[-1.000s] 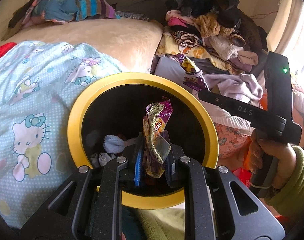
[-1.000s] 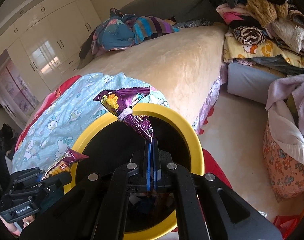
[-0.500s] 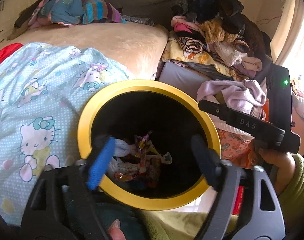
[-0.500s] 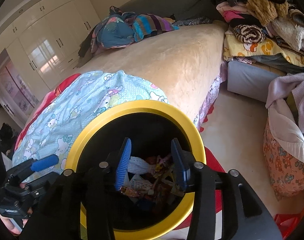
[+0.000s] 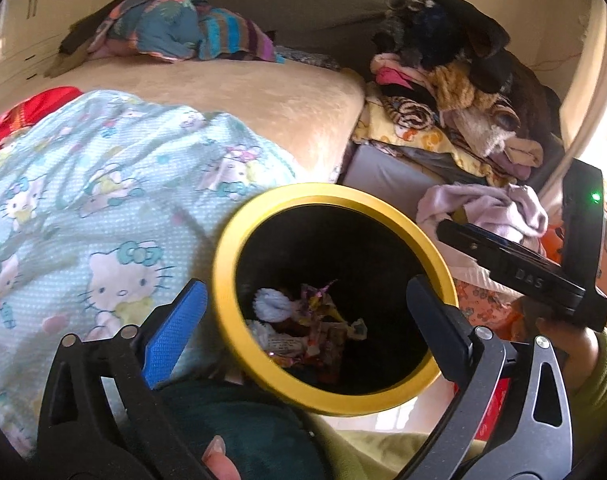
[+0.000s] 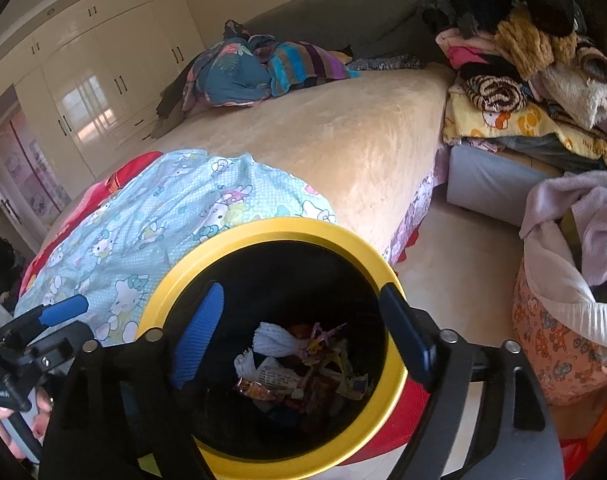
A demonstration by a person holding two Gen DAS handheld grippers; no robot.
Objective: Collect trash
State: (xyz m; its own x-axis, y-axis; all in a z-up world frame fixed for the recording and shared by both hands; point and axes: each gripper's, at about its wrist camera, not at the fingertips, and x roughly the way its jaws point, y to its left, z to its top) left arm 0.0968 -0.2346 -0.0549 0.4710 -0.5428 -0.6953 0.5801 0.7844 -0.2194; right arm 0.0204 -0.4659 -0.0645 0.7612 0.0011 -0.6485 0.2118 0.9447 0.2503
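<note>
Hand-held gripper [image 6: 299,332] agape above bin [image 6: 387,276]; crumpled wrappers [image 6: 303,364] inside.

The bin [image 6: 387,280] mouth gapes wide below me, only trash [image 6: 303,364] low at the bottom. My left gripper [image 5: 303,320] and right gripper [image 6: 299,328] both hang spread over it. Bed [image 6: 343,136] crowds one side, laundry basket [image 6: 559,340] the other, bare floor [image 6: 463,248] between.
</note>
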